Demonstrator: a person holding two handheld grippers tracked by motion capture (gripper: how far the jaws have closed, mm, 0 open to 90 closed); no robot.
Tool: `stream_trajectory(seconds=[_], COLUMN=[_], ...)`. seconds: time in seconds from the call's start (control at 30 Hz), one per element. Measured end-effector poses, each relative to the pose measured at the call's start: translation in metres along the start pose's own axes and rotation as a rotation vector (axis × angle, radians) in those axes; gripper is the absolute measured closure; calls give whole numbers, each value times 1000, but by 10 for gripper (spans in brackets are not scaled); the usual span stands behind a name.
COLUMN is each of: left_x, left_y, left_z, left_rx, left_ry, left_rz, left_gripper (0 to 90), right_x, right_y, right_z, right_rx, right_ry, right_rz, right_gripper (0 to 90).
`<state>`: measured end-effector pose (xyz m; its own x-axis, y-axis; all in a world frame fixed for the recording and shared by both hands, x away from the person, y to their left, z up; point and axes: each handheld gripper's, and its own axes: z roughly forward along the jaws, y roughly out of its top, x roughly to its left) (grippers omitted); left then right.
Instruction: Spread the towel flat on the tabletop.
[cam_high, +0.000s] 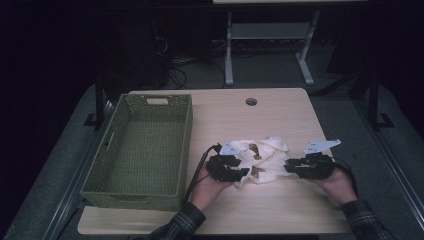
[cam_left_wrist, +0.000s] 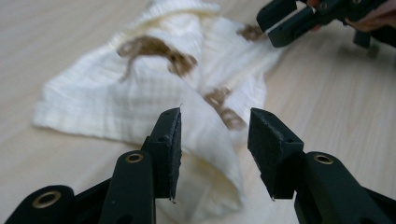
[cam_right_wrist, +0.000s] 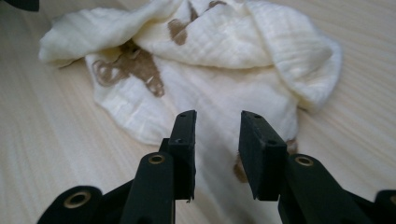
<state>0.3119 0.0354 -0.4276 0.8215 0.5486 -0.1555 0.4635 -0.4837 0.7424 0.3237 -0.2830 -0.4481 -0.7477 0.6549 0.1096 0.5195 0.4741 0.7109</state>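
Left gripper (cam_left_wrist: 215, 123) hovers low over a crumpled cream cloth (cam_left_wrist: 154, 88), jaws parted w/ a fold between them, pads not pressing; right gripper (cam_right_wrist: 217, 126) likewise released, jaws apart above the cloth's near edge; cloth w/ brown print, no readable writing, lies mid-table (cam_high: 280, 107) between both hands; green woven basket (cam_high: 115, 172) stands at left.

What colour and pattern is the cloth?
Cream cloth with brown printed motifs; clearest in the right gripper view.

High view dim; gripper views bright, softly blurred.
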Motion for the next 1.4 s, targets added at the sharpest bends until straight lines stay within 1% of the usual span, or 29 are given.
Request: stream_trajectory(seconds=[0.07, 0.13, 0.2, 0.27, 0.3, 0.33, 0.4, 0.43, 0.5, 0.53, 0.57, 0.6, 0.63, 0.67, 0.7, 0.73, 0.77, 0.83, 0.87, 0.9, 0.93, 1.0, 1.07, 1.13, 1.17, 1.23, 1.27, 1.3, 1.4], left_x=[-4, -6, -5, -3, -1, 0, 3, 3, 3, 3, 3, 4, 4, 6, 7, 11, 11, 18, 24, 24, 28, 32, 39, 46, 50, 52, 52, 52, 46], left_y=[-6, -10, -12, -12, -12, -12, -10, -9, -6, -4, -3, 0, 2, 5, 7, 11, 11, 15, 16, 16, 16, 16, 16, 13, 10, 7, 5, 5, 7], left_z=[4, 12, 18, 21, 22, 22, 20, 18, 13, 10, 8, 4, 1, -4, -6, -11, -11, -16, -17, -17, -17, -16, -11, -4, 3, 6, 7, 7, 2], left_rx=[23, 76, 95, 110, 115, 118, 113, 107, 83, 65, 59, 35, 25, 3, -7, -44, -44, -66, -76, -76, -74, -70, -41, -17, 7, 19, 31, 33, 12], left_ry=[-6, 3, 11, 23, 15, 11, -10, -17, -27, -33, -39, -37, -37, -30, -25, -2, -2, 32, 64, 64, 87, 119, 177, 204, 204, 203, 204, 201, 189], left_rz=[15, 33, 32, 39, 36, 28, 14, 12, 6, 0, 2, -5, -7, -12, -12, -31, -31, -43, -59, -59, -71, -88, -77, -96, -116, -120, -120, -116, -103], left_gripper=[540, 533, 550, 628, 721, 769, 848, 856, 861, 863, 863, 863, 863, 863, 862, 862, 862, 862, 862, 862, 862, 863, 865, 864, 862, 856, 826, 789, 707], right_x=[4, 7, 8, 8, 8, 8, 8, 8, 7, 7, 7, 6, 5, 4, 3, 0, 0, -3, -6, -6, -11, -12, -16, -20, -20, -20, -20, -20, -20], right_y=[-1, -2, -2, -3, -4, -4, -5, -6, -7, -6, -6, -6, -6, -7, -7, -8, -8, -10, -12, -12, -14, -14, -16, -17, -18, -18, -18, -18, -17], right_z=[2, 4, 7, 10, 12, 12, 14, 15, 17, 16, 16, 16, 16, 16, 15, 12, 12, 10, 8, 8, 6, 4, 2, 0, 0, 0, 0, 0, -1], right_rx=[8, 20, 31, 50, 62, 71, 87, 96, 97, 101, 101, 101, 100, 103, 106, 106, 106, 108, 104, 104, 105, 107, 108, 106, 105, 104, 105, 104, 91], right_ry=[7, 10, 9, 3, -2, -6, -21, -28, -19, -29, -29, -31, -35, -40, -41, -47, -47, -53, -60, -60, -70, -77, -87, -93, -92, -92, -94, -94, -88], right_rz=[-6, -19, -26, -34, -38, -41, -52, -61, -55, -63, -63, -65, -59, -65, -56, -49, -49, -41, -31, -31, -26, -17, -9, 8, 9, 9, 7, 6, 11], right_gripper=[653, 650, 645, 652, 664, 680, 712, 731, 779, 819, 819, 834, 852, 856, 857, 861, 861, 862, 862, 862, 863, 863, 863, 862, 861, 860, 859, 857, 845])
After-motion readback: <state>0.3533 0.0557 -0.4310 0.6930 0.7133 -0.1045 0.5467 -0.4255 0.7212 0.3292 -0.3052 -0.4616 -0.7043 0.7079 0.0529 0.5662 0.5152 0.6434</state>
